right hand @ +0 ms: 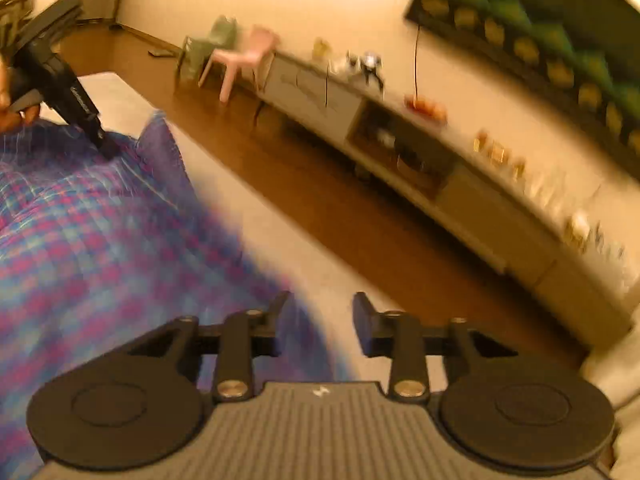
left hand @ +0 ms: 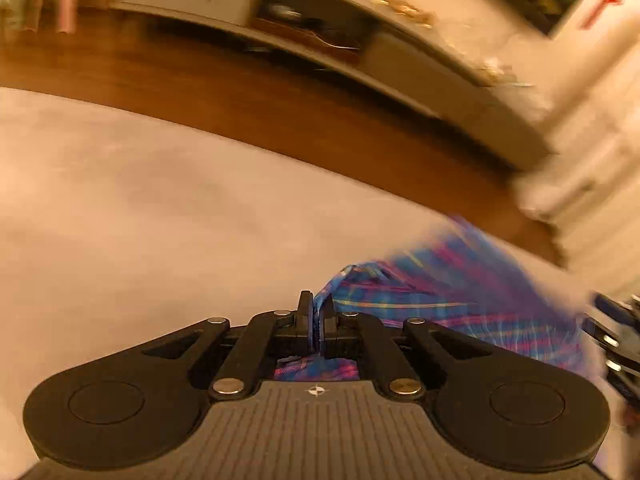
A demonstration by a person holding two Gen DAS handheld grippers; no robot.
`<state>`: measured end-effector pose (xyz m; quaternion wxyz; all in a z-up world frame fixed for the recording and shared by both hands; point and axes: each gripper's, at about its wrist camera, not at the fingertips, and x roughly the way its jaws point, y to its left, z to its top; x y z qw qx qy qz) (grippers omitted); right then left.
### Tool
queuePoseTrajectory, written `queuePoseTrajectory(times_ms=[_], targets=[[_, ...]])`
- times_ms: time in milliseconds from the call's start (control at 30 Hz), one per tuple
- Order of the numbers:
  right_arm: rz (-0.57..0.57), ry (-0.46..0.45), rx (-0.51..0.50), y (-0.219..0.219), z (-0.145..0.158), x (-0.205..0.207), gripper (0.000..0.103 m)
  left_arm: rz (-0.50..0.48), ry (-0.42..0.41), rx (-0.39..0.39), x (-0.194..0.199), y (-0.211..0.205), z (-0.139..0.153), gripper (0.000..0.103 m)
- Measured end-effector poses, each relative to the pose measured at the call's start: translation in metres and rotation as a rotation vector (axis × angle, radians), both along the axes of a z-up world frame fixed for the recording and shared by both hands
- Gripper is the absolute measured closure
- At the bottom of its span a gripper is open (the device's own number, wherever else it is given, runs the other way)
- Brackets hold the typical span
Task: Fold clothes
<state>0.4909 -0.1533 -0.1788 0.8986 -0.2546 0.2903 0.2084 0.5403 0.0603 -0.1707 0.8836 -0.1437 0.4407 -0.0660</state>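
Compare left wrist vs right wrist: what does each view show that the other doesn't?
Left wrist only: the left gripper pinching an edge of the plaid garment close up, fabric between its pads.
Right wrist only: the right gripper with its jaws apart and nothing between them, a pink chair, a dark wall picture.
Both: the plaid garment on the pale surface, the wood floor, the long low cabinet.

Your left wrist camera sits low and close over the pale grey tabletop [left hand: 140,200], facing the long low cream sideboard [left hand: 400,60]. Your right wrist camera looks down more steeply along that sideboard [right hand: 460,208]. Both views share the blue-and-pink plaid garment [left hand: 460,300] and brown wooden floor [right hand: 320,220].
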Motion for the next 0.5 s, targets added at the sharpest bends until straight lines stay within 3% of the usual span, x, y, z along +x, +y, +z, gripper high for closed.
queuePoseTrajectory(times_ms=[67,100,167,267,333,367,433,500], targets=[[-0.024,0.05,0.013,-0.004,-0.009,-0.001,0.046,-0.04,-0.054,0.049,-0.017,0.005,0.007,0.092],[-0.012,0.052,-0.005,-0.003,-0.013,-0.006,0.043,-0.064,-0.09,0.095,-0.027,0.005,0.01,0.084],[0.005,0.065,-0.032,0.001,-0.018,-0.01,0.042,-0.084,-0.129,0.208,-0.041,-0.002,0.014,0.079],[-0.002,0.094,-0.053,0.009,-0.018,-0.01,0.046,-0.161,-0.187,0.289,-0.082,-0.003,0.027,0.079],[-0.093,0.121,0.059,-0.004,-0.003,-0.025,0.046,-0.248,-0.218,0.298,-0.131,-0.002,0.034,0.079],[-0.149,0.144,0.156,-0.017,0.006,-0.043,0.046,-0.292,-0.232,0.305,-0.158,-0.001,0.038,0.073],[-0.228,0.209,0.311,-0.043,0.012,-0.092,0.042,-0.35,-0.251,0.336,-0.213,0.003,0.041,0.045],[-0.279,0.275,0.434,-0.063,0.011,-0.147,0.039,-0.382,-0.244,0.333,-0.253,0.006,0.038,0.041]])
